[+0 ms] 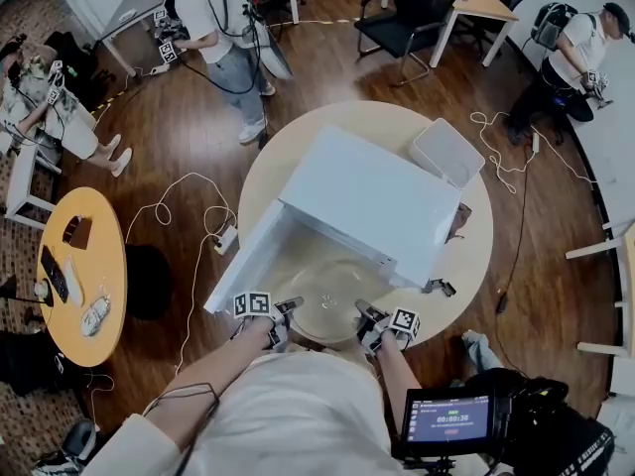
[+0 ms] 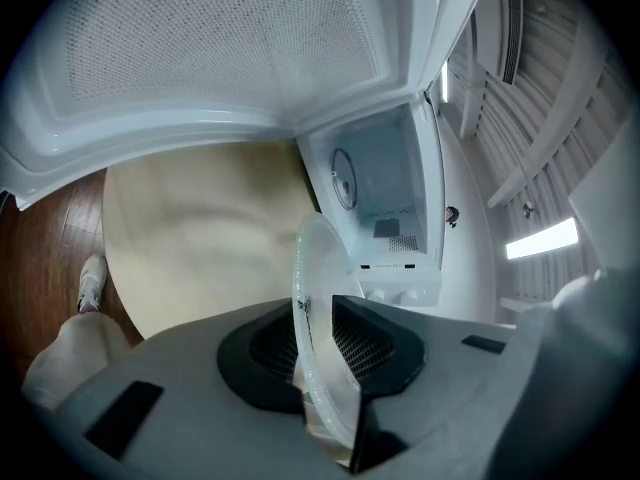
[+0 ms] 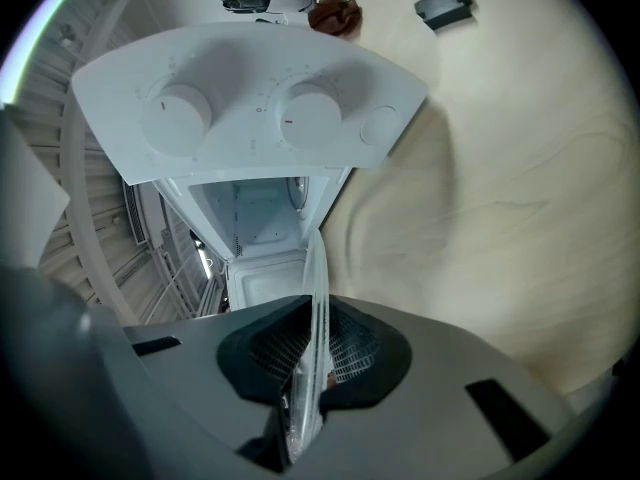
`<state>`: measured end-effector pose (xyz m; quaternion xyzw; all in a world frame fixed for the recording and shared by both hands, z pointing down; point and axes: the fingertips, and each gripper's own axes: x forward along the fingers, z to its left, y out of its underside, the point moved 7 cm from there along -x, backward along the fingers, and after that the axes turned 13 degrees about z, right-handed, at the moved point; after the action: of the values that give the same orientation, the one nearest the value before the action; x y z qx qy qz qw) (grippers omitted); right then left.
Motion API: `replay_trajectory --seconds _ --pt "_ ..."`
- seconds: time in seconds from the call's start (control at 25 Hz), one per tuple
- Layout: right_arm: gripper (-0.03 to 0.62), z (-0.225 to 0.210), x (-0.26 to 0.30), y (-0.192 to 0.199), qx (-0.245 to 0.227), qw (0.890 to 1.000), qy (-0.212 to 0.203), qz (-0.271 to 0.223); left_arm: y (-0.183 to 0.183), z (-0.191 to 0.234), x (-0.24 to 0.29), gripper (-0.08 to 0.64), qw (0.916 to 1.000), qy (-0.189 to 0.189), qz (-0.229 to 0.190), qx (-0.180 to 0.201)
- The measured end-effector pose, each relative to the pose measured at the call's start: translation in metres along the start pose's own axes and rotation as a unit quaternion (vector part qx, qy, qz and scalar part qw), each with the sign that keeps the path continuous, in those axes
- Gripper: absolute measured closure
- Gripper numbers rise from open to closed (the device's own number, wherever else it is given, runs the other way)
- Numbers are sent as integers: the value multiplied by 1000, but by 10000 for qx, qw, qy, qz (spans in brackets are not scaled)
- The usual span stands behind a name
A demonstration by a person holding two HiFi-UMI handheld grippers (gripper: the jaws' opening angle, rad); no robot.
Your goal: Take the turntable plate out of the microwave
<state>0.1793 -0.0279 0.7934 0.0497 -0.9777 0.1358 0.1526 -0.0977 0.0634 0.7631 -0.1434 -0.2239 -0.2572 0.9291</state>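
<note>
The left gripper's (image 1: 291, 307) pads (image 2: 275, 343) grasp the clear glass turntable plate (image 1: 327, 294) by its rim at the plate's 9 o'clock. They stand a little wider than the right pair, and the rim leans slantwise between them. The right gripper's (image 1: 363, 311) pads (image 3: 350, 353) are clamped tight on the rim at 3 o'clock, with the glass edge-on between them. Both grippers point forward and slightly down, marker cubes on top. The forearms (image 1: 213, 375) reach in from 6 and 7 o'clock. The plate sits outside the cavity, at the white microwave's (image 1: 367, 196) 6 o'clock, near the front edge of the round table (image 1: 476, 256). The open door (image 1: 248, 261) hangs out toward 8 o'clock
</note>
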Motion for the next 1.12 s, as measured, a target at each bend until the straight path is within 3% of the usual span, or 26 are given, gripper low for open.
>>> replay_trajectory --seconds 1.12 --pt "563 -23 13 -18 430 9988 133 173 -14 15 14 489 9992 -334 128 -197"
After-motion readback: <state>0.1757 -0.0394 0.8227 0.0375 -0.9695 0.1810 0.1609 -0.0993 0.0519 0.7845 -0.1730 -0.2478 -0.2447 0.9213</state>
